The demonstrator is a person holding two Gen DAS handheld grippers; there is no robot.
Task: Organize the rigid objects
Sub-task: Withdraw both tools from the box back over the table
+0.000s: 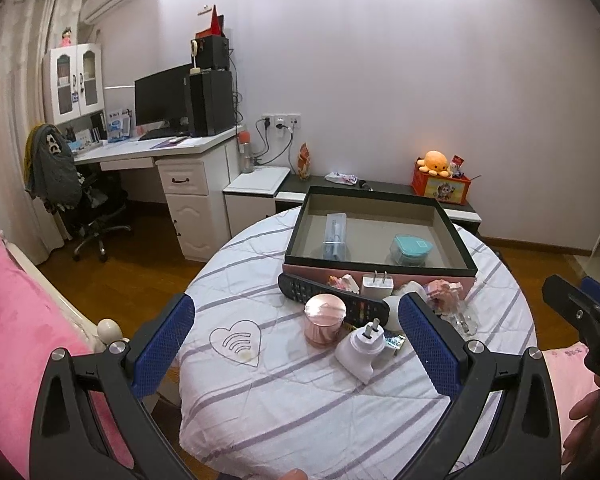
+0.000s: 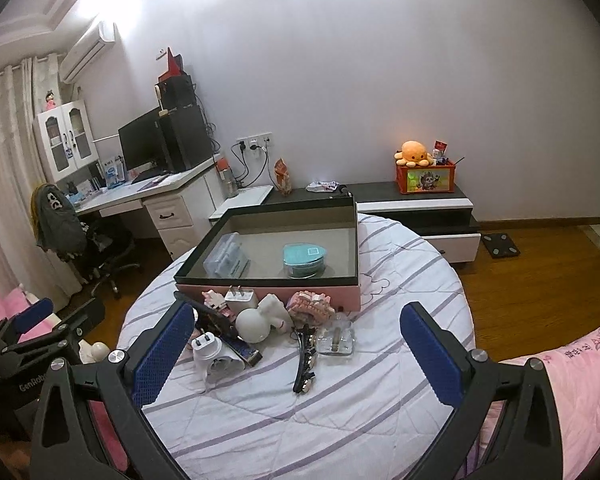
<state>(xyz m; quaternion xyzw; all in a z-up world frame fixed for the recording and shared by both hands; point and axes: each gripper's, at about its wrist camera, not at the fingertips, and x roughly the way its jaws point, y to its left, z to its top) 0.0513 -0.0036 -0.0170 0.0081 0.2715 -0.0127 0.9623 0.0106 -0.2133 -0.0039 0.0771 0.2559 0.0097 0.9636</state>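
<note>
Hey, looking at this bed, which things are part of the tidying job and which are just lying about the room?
Part of the job:
box
remote control
pink jar
white plug adapter
hair clip
glass bottle

Just lying about:
octopus plush
monitor
office chair
bathroom scale

- Cool, even light fell from overhead; glare blew out the wall [image 1: 380, 60] near the top of both views.
- Fisheye bending curved the edges, with dark vignetted corners.
- Shadows stayed soft; focus held reasonably sharp throughout.
</note>
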